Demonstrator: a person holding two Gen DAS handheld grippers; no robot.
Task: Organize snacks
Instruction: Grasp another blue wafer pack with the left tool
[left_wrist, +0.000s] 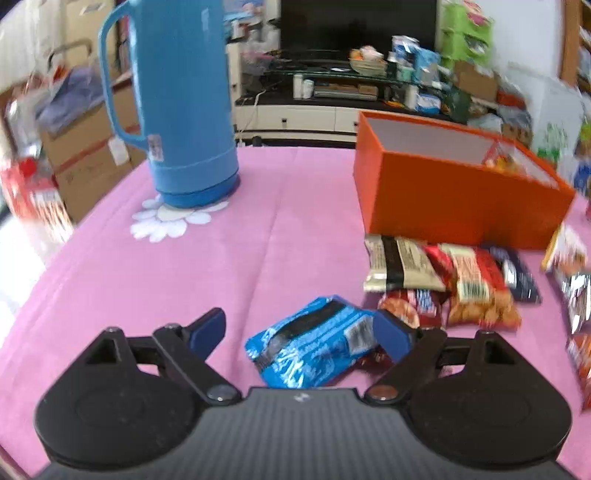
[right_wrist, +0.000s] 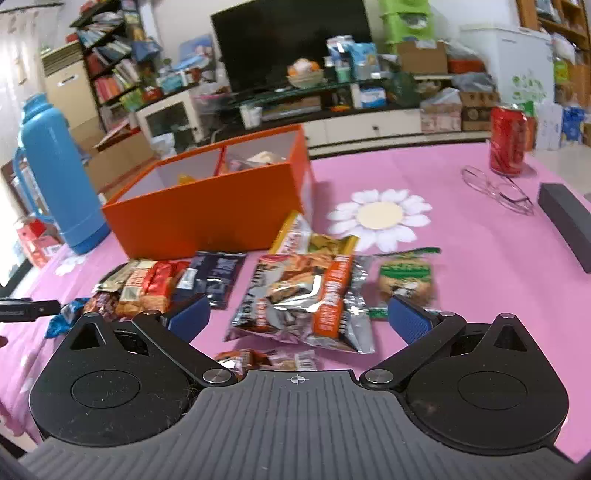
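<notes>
I was at the picking step. My left gripper (left_wrist: 299, 332) had its jaws released around the blue snack packet (left_wrist: 310, 350) at lower centre; my right gripper (right_wrist: 299, 317) gaped over the silver-orange packet (right_wrist: 306, 302). Next, each should clench, then carry to the orange box (right_wrist: 207, 210) above.

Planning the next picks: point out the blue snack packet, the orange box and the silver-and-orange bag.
blue snack packet (left_wrist: 310, 343), left wrist view, wrapper middle.
orange box (right_wrist: 210, 214), right wrist view, front wall.
silver-and-orange bag (right_wrist: 303, 302), right wrist view, crumpled front.
</notes>
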